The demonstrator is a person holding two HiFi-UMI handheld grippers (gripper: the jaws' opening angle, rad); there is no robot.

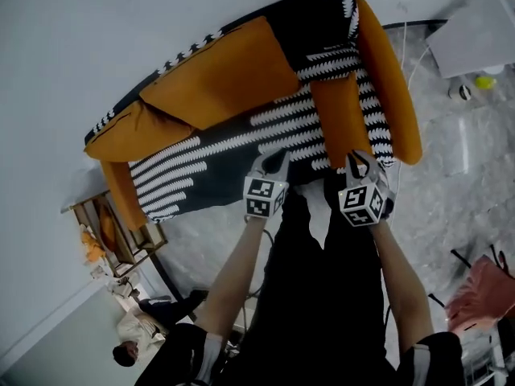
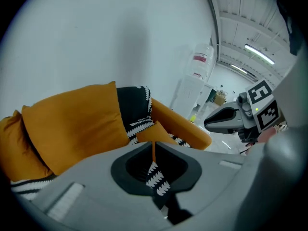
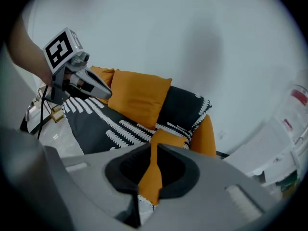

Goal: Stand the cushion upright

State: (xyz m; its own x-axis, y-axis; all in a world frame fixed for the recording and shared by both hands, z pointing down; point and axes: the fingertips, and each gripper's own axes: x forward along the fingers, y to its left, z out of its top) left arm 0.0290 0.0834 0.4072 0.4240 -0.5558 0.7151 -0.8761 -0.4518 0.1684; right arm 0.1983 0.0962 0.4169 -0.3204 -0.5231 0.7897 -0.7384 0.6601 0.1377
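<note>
The small orange fabric cushion (image 1: 342, 123) is lying flat at the right end of the seat of the black sofa with white feathered stripes (image 1: 201, 167). It is sitting just beside the padded orange armrest (image 1: 390, 79). The left gripper (image 1: 276, 161) and right gripper (image 1: 360, 165) are both hovering at the seat's front edge. The right one is pointing at the cushion's near end and the left one is off to its side. Each gripper's jaws are sitting pressed together with only a thin slit between them. They are pinching nothing, and the orange and the pattern seen through the slits belong to the sofa beyond.

Several things could go wrong from here:
- With the jaws together, a reach would probably shove the cushion deeper along the seat rather than take hold of it.
- A low bite may gather the loose patterned seat cover with the cushion and drag the cover up.
- The cushion looks soft, so lifting by one edge may fold it, and once released it may slump forward.

The large orange back cushion (image 1: 217, 75) and a second one at the far end (image 1: 129, 131) are leaning on the backrest, well clear of the cushion. A wooden rack (image 1: 113, 232) is standing past the sofa's other end. Nothing is blocking the approach.
</note>
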